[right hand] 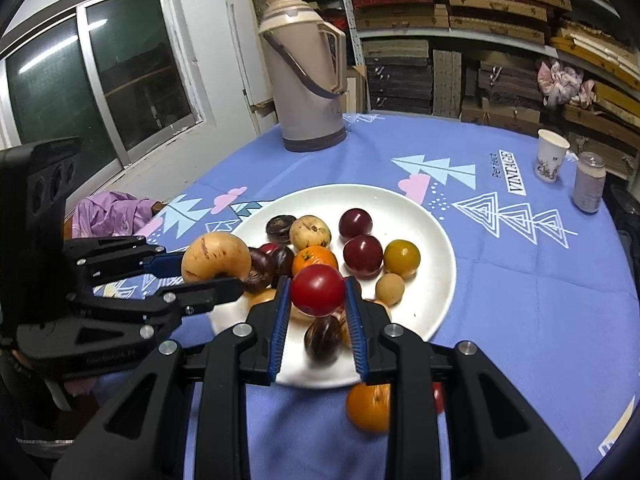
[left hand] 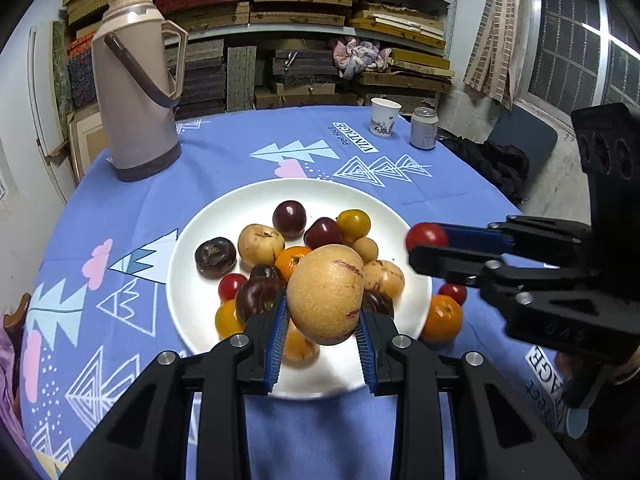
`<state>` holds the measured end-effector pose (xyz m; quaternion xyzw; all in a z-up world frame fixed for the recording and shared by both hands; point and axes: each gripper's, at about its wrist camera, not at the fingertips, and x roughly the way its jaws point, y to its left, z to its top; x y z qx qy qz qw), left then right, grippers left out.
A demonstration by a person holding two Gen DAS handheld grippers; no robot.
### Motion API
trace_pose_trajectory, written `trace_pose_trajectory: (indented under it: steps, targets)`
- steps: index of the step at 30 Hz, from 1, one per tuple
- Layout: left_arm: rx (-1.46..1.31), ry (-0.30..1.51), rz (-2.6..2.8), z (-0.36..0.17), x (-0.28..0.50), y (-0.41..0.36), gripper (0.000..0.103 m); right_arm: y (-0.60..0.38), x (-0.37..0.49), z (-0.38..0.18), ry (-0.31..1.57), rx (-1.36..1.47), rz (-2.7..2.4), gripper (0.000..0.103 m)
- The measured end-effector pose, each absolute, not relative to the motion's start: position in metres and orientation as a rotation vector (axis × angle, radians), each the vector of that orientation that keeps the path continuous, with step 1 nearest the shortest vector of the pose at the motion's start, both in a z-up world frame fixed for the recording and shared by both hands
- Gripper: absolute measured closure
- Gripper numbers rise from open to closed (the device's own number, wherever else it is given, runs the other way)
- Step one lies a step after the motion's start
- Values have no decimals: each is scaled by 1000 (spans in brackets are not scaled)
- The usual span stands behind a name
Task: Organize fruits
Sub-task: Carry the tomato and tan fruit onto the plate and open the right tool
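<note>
A white plate [left hand: 224,216] on the blue tablecloth holds several fruits: dark plums, yellow and orange ones, small tomatoes. My left gripper [left hand: 323,312] is shut on a large tan melon-like fruit [left hand: 326,292], held above the plate's near side. My right gripper [right hand: 318,294] is shut on a red tomato [right hand: 317,290], also lifted over the plate [right hand: 436,240]. In the left wrist view the right gripper [left hand: 420,244] reaches in from the right with the tomato [left hand: 426,236] at its tips. In the right wrist view the left gripper [right hand: 212,276] comes in from the left with the tan fruit [right hand: 216,258].
An orange [left hand: 442,318] and a small tomato [left hand: 453,292] lie on the cloth beside the plate's right rim. A beige thermos [left hand: 134,96] stands at the back left. A paper cup [left hand: 384,116] and a can [left hand: 424,128] stand at the far edge. Shelves of boards rise behind the table.
</note>
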<state>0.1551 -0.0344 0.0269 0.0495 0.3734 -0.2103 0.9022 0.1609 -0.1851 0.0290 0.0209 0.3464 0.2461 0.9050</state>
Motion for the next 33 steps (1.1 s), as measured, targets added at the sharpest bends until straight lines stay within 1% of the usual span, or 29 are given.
trace_pose_trajectory:
  steps: [8, 14, 30, 33]
  targets:
    - [89, 824, -414, 11, 183, -40, 71, -179, 196, 8, 775, 63, 492, 76]
    - [93, 828, -397, 7, 192, -39, 71, -175, 210, -4, 804, 60, 483, 76]
    - [49, 859, -377, -1, 217, -41, 71, -178, 219, -8, 810, 68, 463, 76]
    - [47, 861, -375, -3, 220, -43, 70, -183, 217, -6, 802, 91, 465, 73]
